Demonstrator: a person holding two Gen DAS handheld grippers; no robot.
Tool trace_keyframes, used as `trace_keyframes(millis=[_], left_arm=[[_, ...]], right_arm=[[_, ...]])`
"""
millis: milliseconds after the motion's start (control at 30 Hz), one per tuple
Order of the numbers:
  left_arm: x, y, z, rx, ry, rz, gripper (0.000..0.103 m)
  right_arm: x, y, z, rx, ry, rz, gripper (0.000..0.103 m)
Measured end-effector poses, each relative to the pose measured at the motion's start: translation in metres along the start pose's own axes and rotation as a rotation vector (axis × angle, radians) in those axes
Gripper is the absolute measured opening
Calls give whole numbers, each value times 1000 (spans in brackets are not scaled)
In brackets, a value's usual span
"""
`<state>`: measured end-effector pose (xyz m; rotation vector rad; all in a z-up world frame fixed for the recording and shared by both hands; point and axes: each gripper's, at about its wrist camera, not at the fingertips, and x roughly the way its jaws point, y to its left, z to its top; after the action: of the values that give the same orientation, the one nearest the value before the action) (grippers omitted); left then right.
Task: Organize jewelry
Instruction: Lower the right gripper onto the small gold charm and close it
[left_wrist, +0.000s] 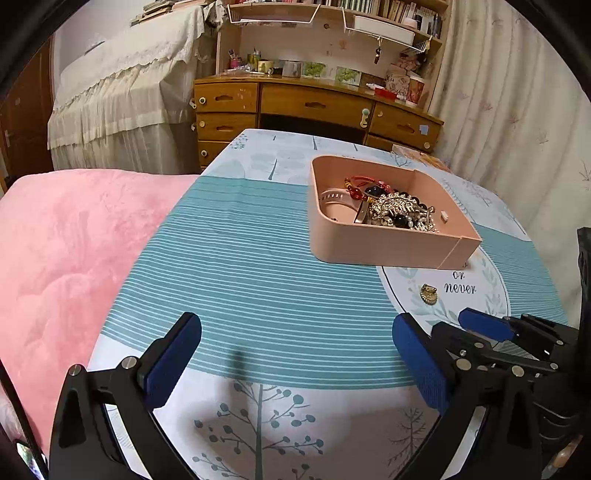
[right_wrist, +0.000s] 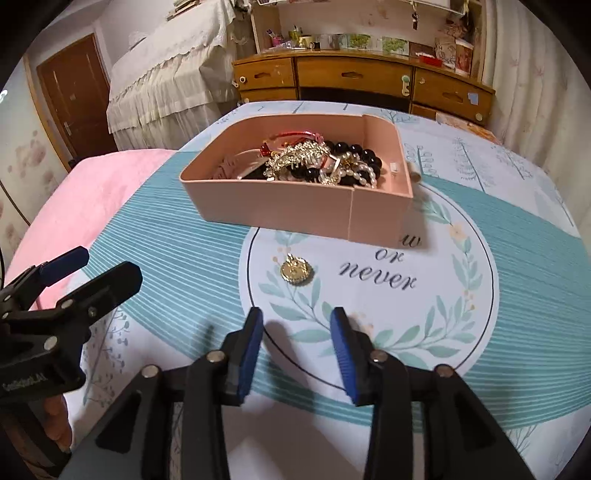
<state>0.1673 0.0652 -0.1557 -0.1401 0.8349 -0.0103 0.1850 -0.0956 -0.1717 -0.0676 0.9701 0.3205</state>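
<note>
Gold pendant (right_wrist: 296, 272) noted loose on the bed sheet (right_wrist: 517, 295), just in front of the pink tray (right_wrist: 295, 206) of jewelry. Right hand-held gripper (right_wrist: 297, 354) released, part-open, empty, near it; left hand-held gripper (left_wrist: 295, 358) released wide, empty. Pendant is best straddled, pinched low. Tray wall close beyond; open sheet elsewhere.

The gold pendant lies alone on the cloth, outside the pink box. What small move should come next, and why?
Probably ease the right gripper forward and down to straddle the pendant. Its jaws are open and empty, and the pendant lies just ahead of them, the only piece outside the box. The left gripper is open too, but off to the side.
</note>
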Motion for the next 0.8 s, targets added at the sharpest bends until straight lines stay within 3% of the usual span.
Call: trace_keyframes(millis=[433,467,633,800], left_arm=[[8,5,0,-18,18,-7,102],[9,6,0,-21,18,-8,102],[11,6,-1,-25,27,-13,102],[10,6,-2,-18,23,-13,102]], right_arm=[[17,10,16,-59,-50,-77,43],[16,9,16,-58,-54,-79,42],[15,7,17,-54,-58,-71,18],[15,6,18,-52,-57,-66,18]])
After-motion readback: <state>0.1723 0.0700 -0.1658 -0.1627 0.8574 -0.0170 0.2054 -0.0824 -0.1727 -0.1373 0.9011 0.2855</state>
